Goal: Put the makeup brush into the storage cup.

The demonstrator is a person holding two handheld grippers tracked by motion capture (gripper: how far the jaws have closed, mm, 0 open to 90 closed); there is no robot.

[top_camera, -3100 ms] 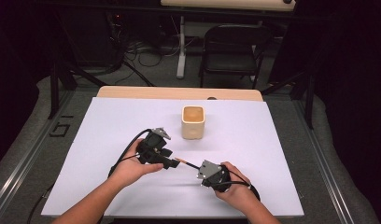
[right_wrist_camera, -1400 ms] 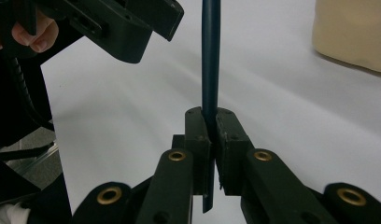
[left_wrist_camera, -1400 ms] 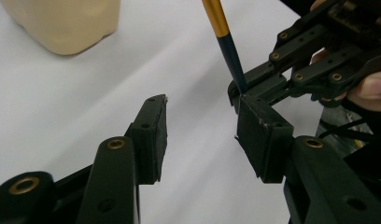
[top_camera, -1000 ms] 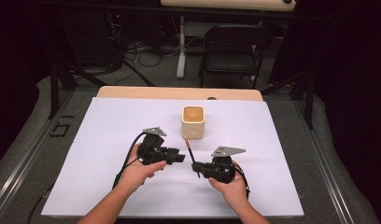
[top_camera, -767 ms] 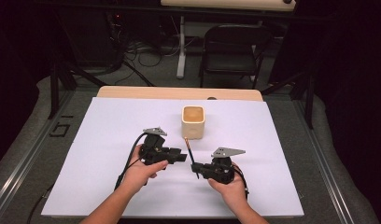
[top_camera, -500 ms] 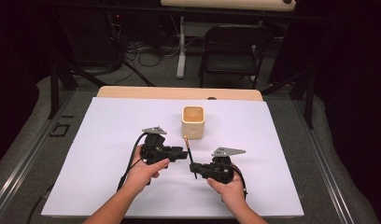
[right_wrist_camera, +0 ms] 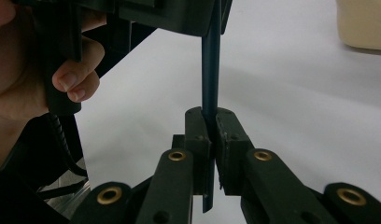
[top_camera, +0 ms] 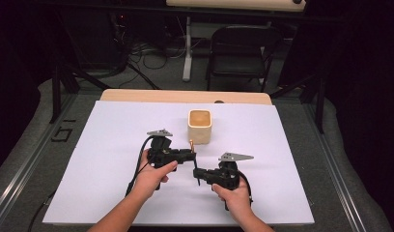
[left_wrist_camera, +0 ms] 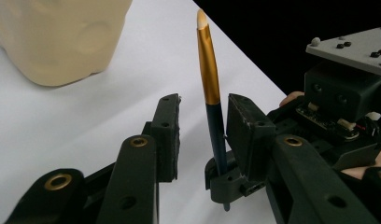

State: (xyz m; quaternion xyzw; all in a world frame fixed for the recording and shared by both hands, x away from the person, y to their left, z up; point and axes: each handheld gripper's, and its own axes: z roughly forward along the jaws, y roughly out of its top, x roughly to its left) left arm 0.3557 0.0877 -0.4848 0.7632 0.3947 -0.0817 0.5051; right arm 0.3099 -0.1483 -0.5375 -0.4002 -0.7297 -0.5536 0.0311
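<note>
A paintbrush [left_wrist_camera: 208, 70] with a dark blue handle, gold ferrule and pale tip stands upright in mid-table. My right gripper [right_wrist_camera: 211, 123] is shut on the lower handle [right_wrist_camera: 210, 65]. My left gripper [left_wrist_camera: 202, 116] straddles the handle just under the ferrule. Its jaws have just been closing; the handle lies against one pad, and a gap remains at the other. In the high view the left gripper [top_camera: 191, 155] sits just above the right gripper [top_camera: 197, 174], and the brush tip [top_camera: 191, 143] points toward the cream cup [top_camera: 200, 125].
The cream square cup [left_wrist_camera: 58, 37] stands open-topped just beyond the grippers on the white table sheet [top_camera: 113, 130]. The wooden table edge [top_camera: 137, 95] runs behind it, with a black chair [top_camera: 243, 53] on the floor beyond. Both hands rest low on the sheet.
Since three seconds ago the right gripper has come up and left, bringing the brush upright. Over the last second both hands stayed put, and the left jaws narrowed around the handle.
</note>
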